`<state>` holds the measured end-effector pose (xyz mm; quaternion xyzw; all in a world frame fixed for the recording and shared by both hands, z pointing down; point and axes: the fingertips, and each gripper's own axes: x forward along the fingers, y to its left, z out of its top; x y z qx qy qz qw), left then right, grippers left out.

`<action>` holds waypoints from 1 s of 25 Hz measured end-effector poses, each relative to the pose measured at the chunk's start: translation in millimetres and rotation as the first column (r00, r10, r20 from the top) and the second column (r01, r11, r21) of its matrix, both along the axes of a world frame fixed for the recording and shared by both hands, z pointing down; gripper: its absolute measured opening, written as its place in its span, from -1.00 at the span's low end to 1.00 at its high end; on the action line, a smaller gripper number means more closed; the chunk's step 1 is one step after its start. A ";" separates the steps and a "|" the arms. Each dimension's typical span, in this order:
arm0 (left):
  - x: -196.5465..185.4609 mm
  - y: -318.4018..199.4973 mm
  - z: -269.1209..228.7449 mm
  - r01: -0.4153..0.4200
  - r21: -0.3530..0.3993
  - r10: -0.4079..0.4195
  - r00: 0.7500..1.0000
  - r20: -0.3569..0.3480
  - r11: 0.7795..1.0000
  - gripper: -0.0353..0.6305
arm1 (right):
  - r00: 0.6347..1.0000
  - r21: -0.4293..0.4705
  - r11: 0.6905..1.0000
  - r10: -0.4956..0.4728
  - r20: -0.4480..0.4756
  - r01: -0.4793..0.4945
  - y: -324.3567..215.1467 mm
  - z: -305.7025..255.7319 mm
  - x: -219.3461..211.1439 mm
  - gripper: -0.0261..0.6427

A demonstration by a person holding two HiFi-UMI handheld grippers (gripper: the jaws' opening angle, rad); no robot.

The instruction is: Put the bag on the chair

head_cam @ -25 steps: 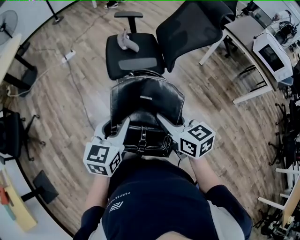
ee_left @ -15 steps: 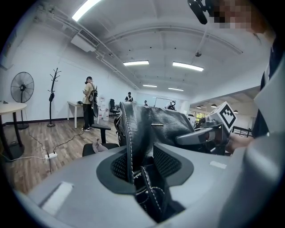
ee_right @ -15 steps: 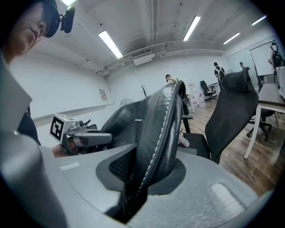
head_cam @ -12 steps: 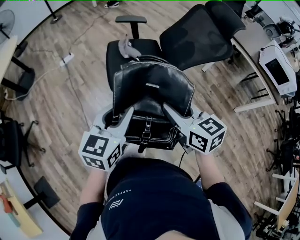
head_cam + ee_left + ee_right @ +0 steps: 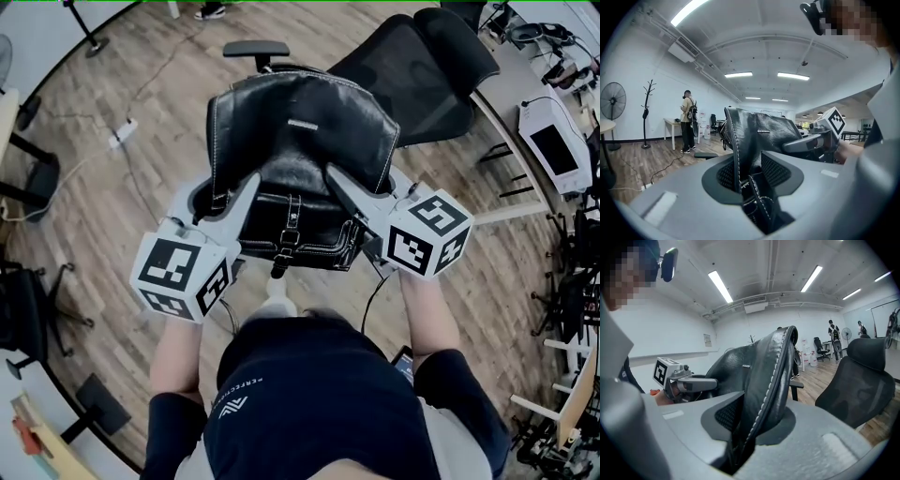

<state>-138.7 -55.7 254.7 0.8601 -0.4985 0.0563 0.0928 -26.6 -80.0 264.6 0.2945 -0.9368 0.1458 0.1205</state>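
A black leather bag with white stitching hangs in the air between my two grippers. It covers the seat of the black office chair, whose mesh backrest and one armrest show behind it. My left gripper is shut on the bag's left edge, and the stitched leather sits between its pads. My right gripper is shut on the bag's right edge, with the leather fold running down into its jaws. The chair's backrest stands to the right in the right gripper view.
A desk with a white device stands at the right. A power strip and cable lie on the wooden floor at left, near another dark chair. A person, a fan and a coat stand are far off.
Both grippers have carried the bag up and forward. It now hides the chair seat and the grey item that lay on it.
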 end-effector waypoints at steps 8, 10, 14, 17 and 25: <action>-8.4 -61.0 -13.6 -0.006 0.029 0.005 1.000 0.022 1.000 -0.47 | 1.000 0.028 0.999 0.018 -0.007 -0.018 -61.7 -11.9 -9.1 -0.72; -6.2 -77.3 -12.5 0.005 0.023 -0.005 1.000 0.026 1.000 -0.47 | 1.000 0.027 1.000 0.016 -0.011 -0.016 -78.5 -10.4 -7.5 -0.72; -2.9 -112.5 -5.7 0.030 0.011 -0.031 0.999 0.038 0.999 -0.47 | 1.000 0.014 1.000 -0.003 -0.001 0.003 -116.4 -1.9 -5.0 -0.72; -1.3 -138.8 5.9 0.053 -0.009 -0.053 0.998 0.037 0.999 -0.47 | 1.000 -0.003 1.000 -0.026 0.000 0.026 -145.3 9.7 -3.9 -0.72; 12.3 -202.7 51.7 0.079 -0.094 -0.076 0.997 0.027 0.992 -0.47 | 0.998 -0.060 0.997 -0.053 -0.018 0.052 -211.0 54.0 9.2 -0.72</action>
